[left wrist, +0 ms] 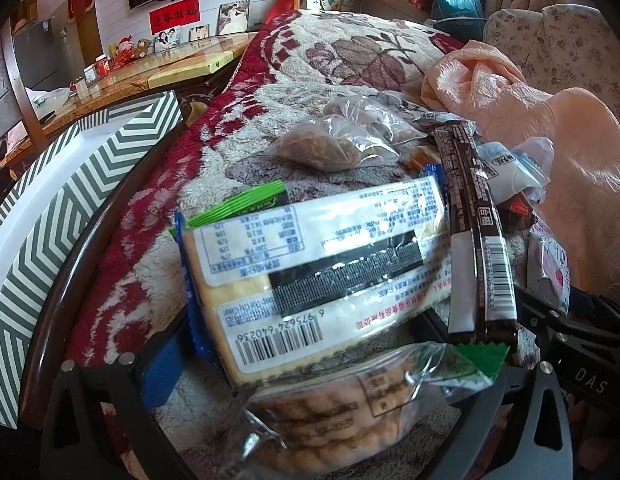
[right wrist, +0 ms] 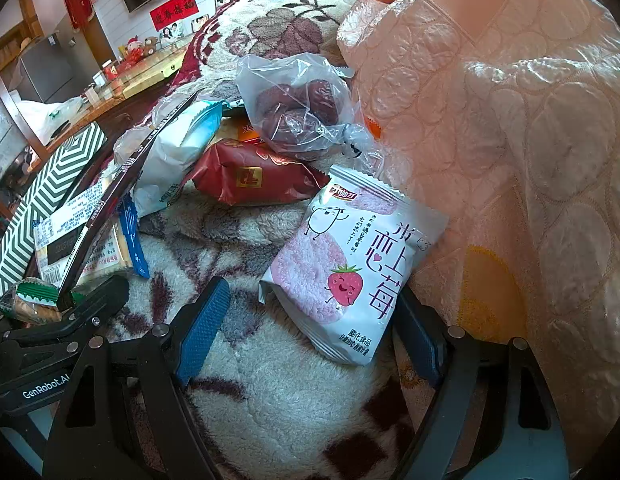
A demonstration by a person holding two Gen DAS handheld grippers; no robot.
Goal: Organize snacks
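Strawberry packet [right wrist: 342, 264] upright-tilted between spread right tongs [right wrist: 310, 332].

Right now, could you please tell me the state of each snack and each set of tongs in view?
Cracker pack: sealed, lying label up on other packs.
Chocolate bar: sealed, resting across the cracker pack.
Strawberry pack: sealed, lying between the open right tongs, not gripped.
Date bag: lying on the pile.
Red pack: sealed, lying flat.
Left tongs: hidden under packs, cannot tell.
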